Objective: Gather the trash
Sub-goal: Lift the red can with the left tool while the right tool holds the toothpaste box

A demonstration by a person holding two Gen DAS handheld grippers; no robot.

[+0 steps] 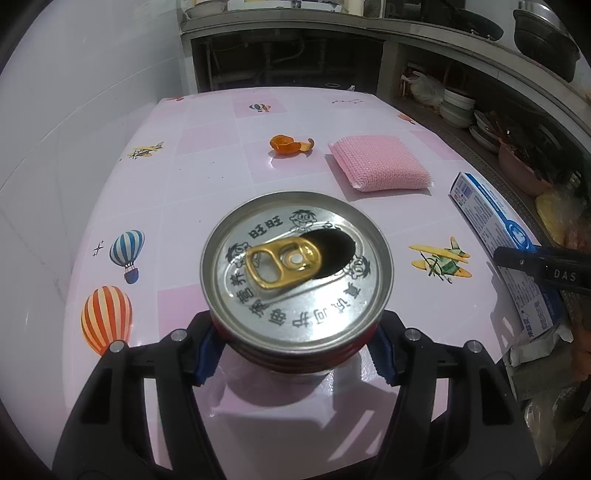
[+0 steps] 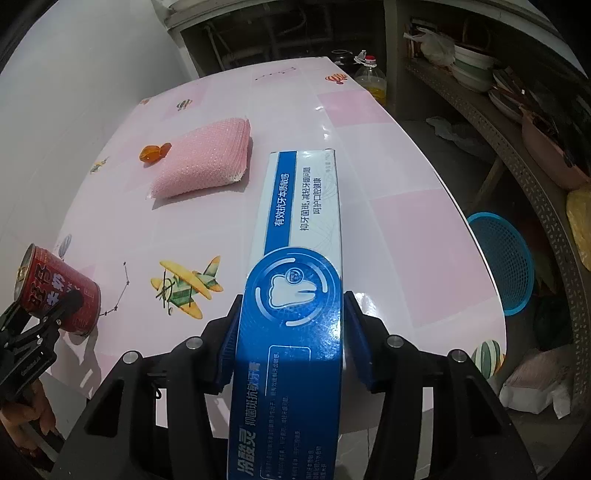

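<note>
Kitchen corner as I see it from both wrists

A pink checked table (image 1: 207,155) with balloon and plane prints stands against a white tiled wall (image 1: 74,92); beyond its far edge a grey counter (image 1: 295,26), shelves of bowls (image 2: 472,66) at right, blue basket (image 2: 506,258) below.

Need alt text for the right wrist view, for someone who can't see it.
Right tongs grip a blue-and-white toothpaste box above a pink patterned table. Beyond lie a pink scrubbing pad and orange peel; at far left, the left tongs hold a red can.
</note>
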